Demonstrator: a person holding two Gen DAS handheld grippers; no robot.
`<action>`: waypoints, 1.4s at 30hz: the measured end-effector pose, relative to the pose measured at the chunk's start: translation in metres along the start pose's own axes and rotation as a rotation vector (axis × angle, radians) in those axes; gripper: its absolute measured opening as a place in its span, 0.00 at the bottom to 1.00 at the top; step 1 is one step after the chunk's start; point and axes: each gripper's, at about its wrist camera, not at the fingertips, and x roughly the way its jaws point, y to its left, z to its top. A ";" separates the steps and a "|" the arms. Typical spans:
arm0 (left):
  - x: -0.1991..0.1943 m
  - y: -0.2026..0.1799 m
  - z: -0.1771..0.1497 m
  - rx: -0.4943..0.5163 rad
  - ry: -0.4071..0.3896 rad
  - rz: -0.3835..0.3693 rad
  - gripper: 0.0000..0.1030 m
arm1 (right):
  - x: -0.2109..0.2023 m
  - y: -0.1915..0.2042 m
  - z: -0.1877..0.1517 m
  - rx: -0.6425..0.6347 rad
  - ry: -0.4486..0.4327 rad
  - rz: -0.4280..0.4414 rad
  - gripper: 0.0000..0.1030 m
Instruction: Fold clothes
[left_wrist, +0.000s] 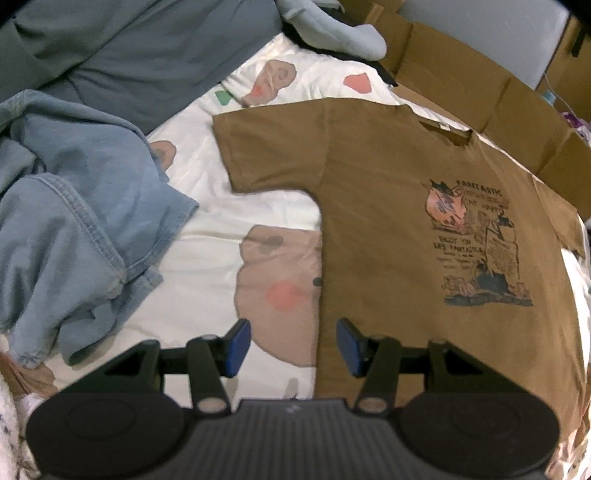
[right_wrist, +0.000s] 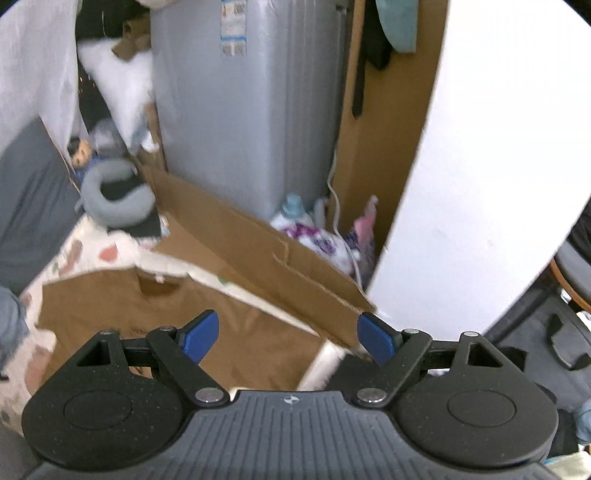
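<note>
Soft even indoor light, no hard shadows, strong fisheye bending and dark corners in both views, left wrist view mildly soft with a brown T-shirt (left_wrist: 388, 221) print legible, right wrist view motion-smeared, white panel (right_wrist: 480, 147) blown out by glare

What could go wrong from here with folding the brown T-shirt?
1. The blue garment lies heaped close beside the brown T-shirt; a sleeve fold could drag it along.
2. The cardboard box leans along the shirt's collar edge and might catch the open right gripper.
3. The open left gripper straddles the shirt's side edge and might pinch the patterned sheet too.
</note>
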 end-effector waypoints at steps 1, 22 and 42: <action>0.001 -0.002 0.000 0.003 0.001 -0.002 0.53 | 0.003 -0.003 -0.007 0.004 0.009 0.001 0.84; 0.019 -0.018 -0.004 0.025 0.045 -0.043 0.53 | 0.056 0.028 -0.196 0.178 0.114 0.111 0.83; 0.033 -0.013 0.012 0.094 0.072 -0.041 0.53 | 0.124 0.036 -0.258 0.358 0.107 0.098 0.80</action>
